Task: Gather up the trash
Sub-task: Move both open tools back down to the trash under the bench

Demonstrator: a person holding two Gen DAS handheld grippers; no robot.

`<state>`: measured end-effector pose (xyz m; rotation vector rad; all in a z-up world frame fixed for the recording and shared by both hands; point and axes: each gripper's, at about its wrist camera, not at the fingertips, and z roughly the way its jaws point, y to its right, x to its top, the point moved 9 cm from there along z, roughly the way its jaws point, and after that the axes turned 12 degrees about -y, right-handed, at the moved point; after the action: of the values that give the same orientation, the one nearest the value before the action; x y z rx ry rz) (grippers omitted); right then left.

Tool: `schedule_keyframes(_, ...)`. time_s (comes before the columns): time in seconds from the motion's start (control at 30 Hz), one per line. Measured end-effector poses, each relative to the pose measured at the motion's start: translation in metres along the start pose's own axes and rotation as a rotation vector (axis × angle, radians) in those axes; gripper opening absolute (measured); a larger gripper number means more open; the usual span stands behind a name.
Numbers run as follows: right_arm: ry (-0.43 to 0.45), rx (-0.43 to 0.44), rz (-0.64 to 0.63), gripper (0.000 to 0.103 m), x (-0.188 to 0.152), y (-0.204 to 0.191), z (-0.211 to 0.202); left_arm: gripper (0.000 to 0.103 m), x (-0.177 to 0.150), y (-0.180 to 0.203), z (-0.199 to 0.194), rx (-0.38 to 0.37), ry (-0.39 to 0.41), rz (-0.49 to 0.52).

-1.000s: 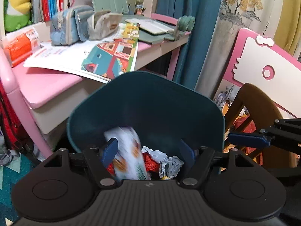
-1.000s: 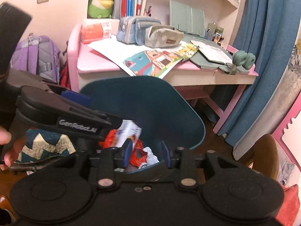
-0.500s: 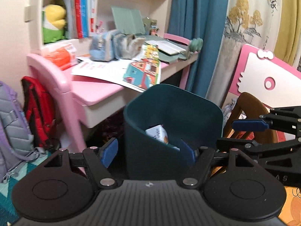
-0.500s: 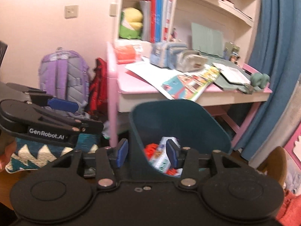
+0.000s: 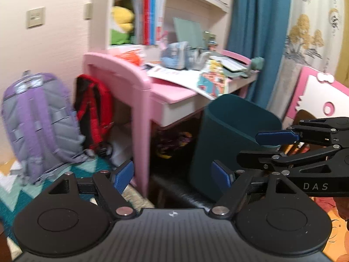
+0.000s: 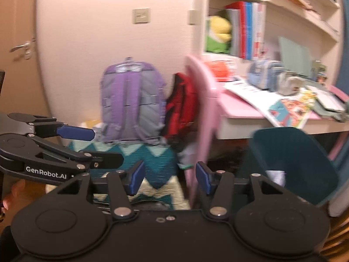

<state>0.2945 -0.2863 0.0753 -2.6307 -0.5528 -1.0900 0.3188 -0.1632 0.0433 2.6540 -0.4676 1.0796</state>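
Nearest the lens in the left wrist view, the left gripper (image 5: 173,175) has its blue pads wide apart with nothing between them. In the right wrist view the right gripper (image 6: 169,178) is likewise spread and empty.

Take the teal trash bin (image 5: 231,144) as the landmark. From the left gripper it lies ahead and to the right, close in, with its near wall just behind the right-hand pad. From the right gripper the bin sits off to the right and slightly ahead, its mouth tipped toward the lens — a white scrap (image 6: 278,176) shows inside it. The left gripper looks the nearer of the two to the bin. The bin's long axis runs roughly upright.

Both grippers are held level and point past the bin's left side toward the floor rug (image 6: 152,159). No loose trash is clearly visible on the floor in either view; blur hides small things. So the coming move likely turns on finding the next piece somewhere to the bin's left.

Farther back, left of the bin, the pink desk (image 5: 135,83) stands with papers on top. Beyond its leg lean a red bag (image 5: 93,111) and a purple backpack (image 5: 37,124) against the wall.
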Motion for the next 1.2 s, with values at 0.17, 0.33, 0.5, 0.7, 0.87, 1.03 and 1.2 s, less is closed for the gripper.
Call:
schedule_keyframes(0.17, -0.023, 0.087, -0.033, 0.056, 0.001, -0.048, 0.030, 0.080, -0.032, -0.051, -0.019, 0.050, 0.020, -0.074)
schedule_keyframes(0.33, -0.056, 0.155, -0.075, 0.057, 0.001, -0.098, 0.068, 0.080, -0.067, -0.103, -0.027, 0.099, 0.007, -0.146)
schedule_keyframes(0.5, -0.099, 0.218, -0.097, 0.058, -0.005, -0.143, 0.108, 0.081, -0.105, -0.156, -0.028, 0.139, -0.010, -0.228)
schedule_keyframes(0.7, -0.187, 0.267, -0.120, 0.059, -0.024, -0.191, 0.173, 0.094, -0.154, -0.219, -0.014, 0.172, -0.046, -0.319)
schedule_keyframes(0.87, -0.262, 0.280, -0.124, 0.059, -0.046, -0.219, 0.241, 0.101, -0.199, -0.273, 0.014, 0.196, -0.084, -0.390)
schedule_keyframes(1.03, -0.335, 0.277, -0.119, 0.059, -0.073, -0.240, 0.312, 0.101, -0.249, -0.326, 0.051, 0.201, -0.129, -0.470)
schedule_keyframes(1.2, -0.413, 0.277, -0.162, 0.060, -0.110, -0.264, 0.380, 0.101, -0.305, -0.375, 0.096, 0.223, -0.215, -0.552)
